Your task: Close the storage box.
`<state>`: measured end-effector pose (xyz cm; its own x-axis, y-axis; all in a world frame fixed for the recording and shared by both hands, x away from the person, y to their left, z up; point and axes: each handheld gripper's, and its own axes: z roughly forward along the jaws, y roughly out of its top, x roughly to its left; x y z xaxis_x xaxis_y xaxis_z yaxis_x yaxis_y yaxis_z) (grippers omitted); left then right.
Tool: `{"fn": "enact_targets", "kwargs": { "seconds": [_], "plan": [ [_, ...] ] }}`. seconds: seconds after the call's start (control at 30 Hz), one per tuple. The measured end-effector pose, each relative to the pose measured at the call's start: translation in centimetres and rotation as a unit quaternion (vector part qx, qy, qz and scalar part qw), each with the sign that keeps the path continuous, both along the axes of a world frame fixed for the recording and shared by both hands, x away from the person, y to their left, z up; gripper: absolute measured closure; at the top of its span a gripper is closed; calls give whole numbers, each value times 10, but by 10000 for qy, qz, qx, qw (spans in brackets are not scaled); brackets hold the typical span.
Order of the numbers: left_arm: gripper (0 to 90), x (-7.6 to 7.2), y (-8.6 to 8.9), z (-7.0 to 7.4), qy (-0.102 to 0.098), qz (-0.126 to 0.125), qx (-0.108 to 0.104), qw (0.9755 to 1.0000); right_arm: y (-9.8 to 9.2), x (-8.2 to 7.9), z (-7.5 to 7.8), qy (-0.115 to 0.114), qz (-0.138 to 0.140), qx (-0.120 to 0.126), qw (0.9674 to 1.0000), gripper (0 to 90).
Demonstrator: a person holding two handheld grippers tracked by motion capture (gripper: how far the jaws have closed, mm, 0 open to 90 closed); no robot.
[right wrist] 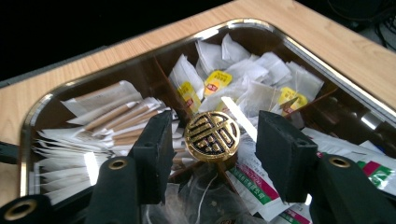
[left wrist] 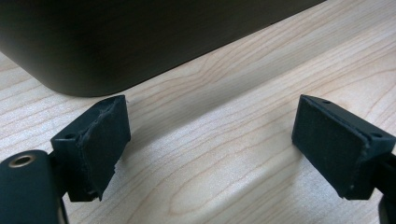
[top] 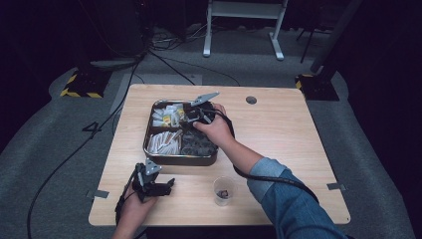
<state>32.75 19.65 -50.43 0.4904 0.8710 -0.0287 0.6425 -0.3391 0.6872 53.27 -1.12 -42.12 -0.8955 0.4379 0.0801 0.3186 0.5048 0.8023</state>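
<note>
Right gripper (right wrist: 210,140), frame centre: jaws spread, gold knob (right wrist: 211,136) between them, untouched. Left gripper (left wrist: 210,140) spread wide over table (left wrist: 224,163), empty.

A recording lab: black drapes, grey carpet (top: 59,149), hazard-taped stand bases (top: 82,84) and trailing cables (top: 74,149) around one wooden table (top: 278,134).

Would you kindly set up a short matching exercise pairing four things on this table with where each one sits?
1. gold knob
2. plastic cup
3. left gripper
4. tea bags

a. near table edge, right of the left gripper
b. in a far tray compartment
c. between the right gripper's open fingers
d. on bare wood before the tray

Pairs: 1-c, 2-a, 3-d, 4-b
</note>
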Motion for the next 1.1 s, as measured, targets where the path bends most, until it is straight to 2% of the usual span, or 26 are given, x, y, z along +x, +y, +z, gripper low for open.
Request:
{"fn": "enact_targets", "kwargs": {
  "seconds": [0.23, 0.5, 0.67, 0.73, 0.97, 1.1],
  "plan": [
    [118, 0, 0, 0, 7, -3, 1, 10000, -14, -13, 19, -78, 126, 267, 9995, 429],
    [118, -2, 1, 0, 9, -6, 1, 10000, -40, -31, 44, -328, 211, 448, 9982, 405],
    [118, -3, 1, 0, 8, 7, -13, 10000, -73, -43, 48, -432, 2, 395, 9983, 399],
    [118, -3, 1, 0, 10, 5, -13, 10000, -87, -45, 48, -374, -109, 439, 9983, 399],
    [118, -2, 1, 0, 6, 3, 3, 10000, -131, -52, 56, -427, -441, 566, 9965, 396],
    [118, -2, 1, 0, 5, -14, 4, 10000, -150, -59, 57, -505, -581, 475, 9959, 395]
  ]
}}
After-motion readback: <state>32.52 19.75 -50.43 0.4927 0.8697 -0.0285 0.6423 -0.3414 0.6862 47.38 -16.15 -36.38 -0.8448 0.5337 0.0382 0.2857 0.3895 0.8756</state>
